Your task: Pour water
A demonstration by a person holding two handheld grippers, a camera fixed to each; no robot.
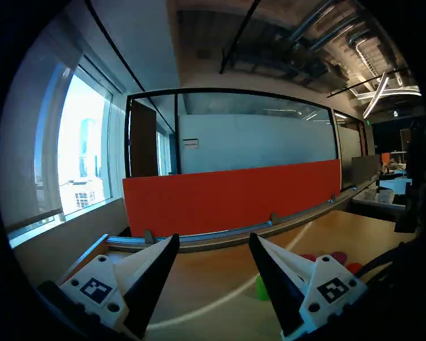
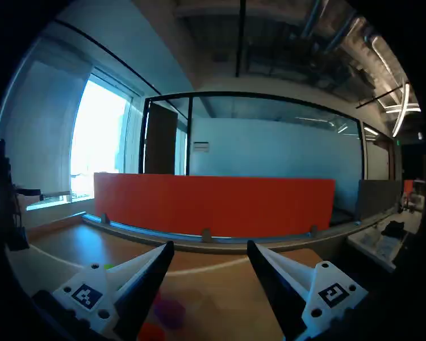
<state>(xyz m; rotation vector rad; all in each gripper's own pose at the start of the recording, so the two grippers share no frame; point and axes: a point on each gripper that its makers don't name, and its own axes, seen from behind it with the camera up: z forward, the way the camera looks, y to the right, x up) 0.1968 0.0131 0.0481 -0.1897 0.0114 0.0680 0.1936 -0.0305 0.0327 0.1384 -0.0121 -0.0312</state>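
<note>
Jaws wide on both tools, as I see it from my remote station. The left gripper (image 1: 213, 235) hangs above a wooden table (image 1: 213, 278), its two fingers well spread, gripping nothing and touching nothing. Low between them, a small green object (image 1: 261, 287) sits on the tabletop, hard against the inner face of the finger on the right of the left gripper view. It is half hidden, perhaps a cup, and I cannot tell its long axis or which way it faces. Past that finger, farther right on the table, lie a pink object (image 1: 339, 257) and a red object (image 1: 355, 267), each only partly seen.

The right gripper (image 2: 210, 243) is likewise spread, empty and clear of everything. In the right gripper view a blurred purple object (image 2: 170, 312) lies on the table low between the fingers, just beside the one on the left. A red-orange patch (image 2: 150, 332) lies just below it. A green speck (image 2: 108, 266) shows above that finger's upper edge. All three are too soft for me to give shape or heading.

An orange divider (image 1: 230, 199) runs along the table's far edge, with a glass-walled room (image 1: 253, 136) behind it and a bright window (image 1: 82, 159) beyond the table's left edge. A dark stand (image 2: 5, 199) rises at the left of the right gripper view.
</note>
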